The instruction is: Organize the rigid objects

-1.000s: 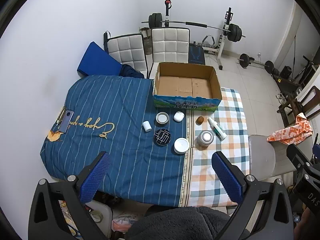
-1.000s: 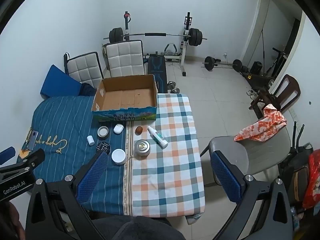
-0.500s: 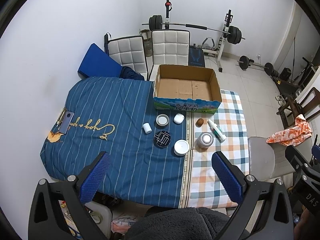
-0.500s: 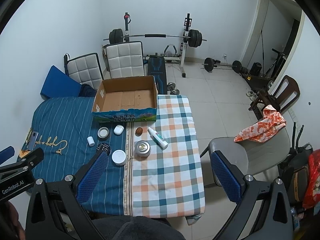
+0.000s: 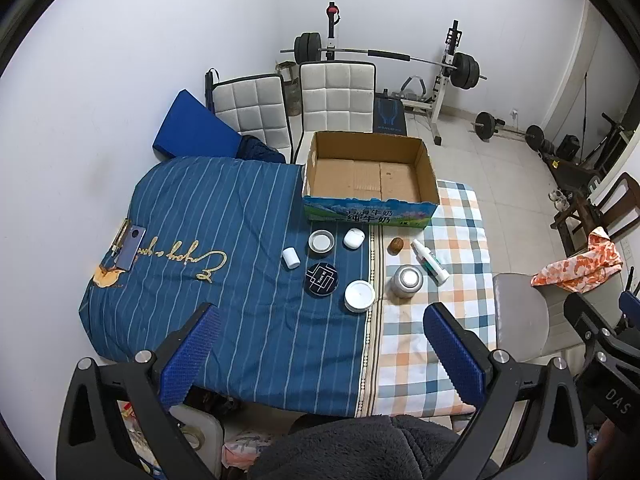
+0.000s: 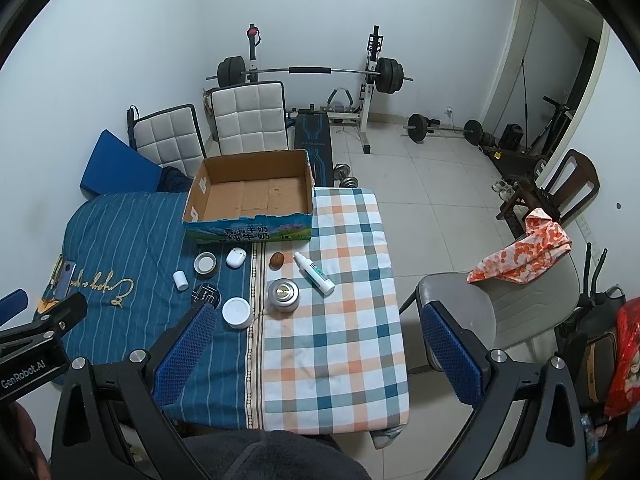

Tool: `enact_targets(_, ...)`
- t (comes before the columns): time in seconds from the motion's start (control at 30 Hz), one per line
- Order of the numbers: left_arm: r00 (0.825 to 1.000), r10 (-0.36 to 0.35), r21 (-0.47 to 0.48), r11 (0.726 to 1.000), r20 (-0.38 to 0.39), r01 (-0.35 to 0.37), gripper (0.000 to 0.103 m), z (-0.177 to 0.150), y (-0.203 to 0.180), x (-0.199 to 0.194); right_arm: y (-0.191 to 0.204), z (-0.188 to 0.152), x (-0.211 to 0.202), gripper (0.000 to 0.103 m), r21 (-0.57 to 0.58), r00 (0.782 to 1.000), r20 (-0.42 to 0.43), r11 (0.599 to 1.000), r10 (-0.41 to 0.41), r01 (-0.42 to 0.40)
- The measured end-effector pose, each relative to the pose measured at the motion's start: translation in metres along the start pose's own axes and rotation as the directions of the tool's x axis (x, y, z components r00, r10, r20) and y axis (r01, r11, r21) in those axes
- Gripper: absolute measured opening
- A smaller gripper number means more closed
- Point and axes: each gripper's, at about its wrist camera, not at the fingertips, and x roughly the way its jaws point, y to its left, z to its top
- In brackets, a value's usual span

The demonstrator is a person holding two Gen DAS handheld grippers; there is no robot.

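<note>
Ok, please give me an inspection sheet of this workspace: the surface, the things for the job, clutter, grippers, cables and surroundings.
Surface: table under a blue striped cloth and a checked cloth.
Job's things: empty cardboard box at the far edge. In front of it lie a white case, small open tin, white pill bottle, black round compact, white jar, metal can, brown nut and spray bottle on its side.
Clutter: phone at the left edge of the cloth.
Grippers: left gripper and right gripper both open, holding nothing, above the near edge.
Cables: nothing seen.
Surroundings: two white chairs, barbell rack, grey chair with an orange cloth.
</note>
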Motion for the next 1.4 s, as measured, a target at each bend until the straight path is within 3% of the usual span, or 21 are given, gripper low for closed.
enact_targets(1.4, 1.000, -0.006, -0.004, 1.000, 0.016, 0.006, 0.103, -0.006, -0.010, -0.011, -0.006, -0.001, -0.003, 0.103, 0.008, 1.000, 0.006, 1.000, 0.009, -0.009)
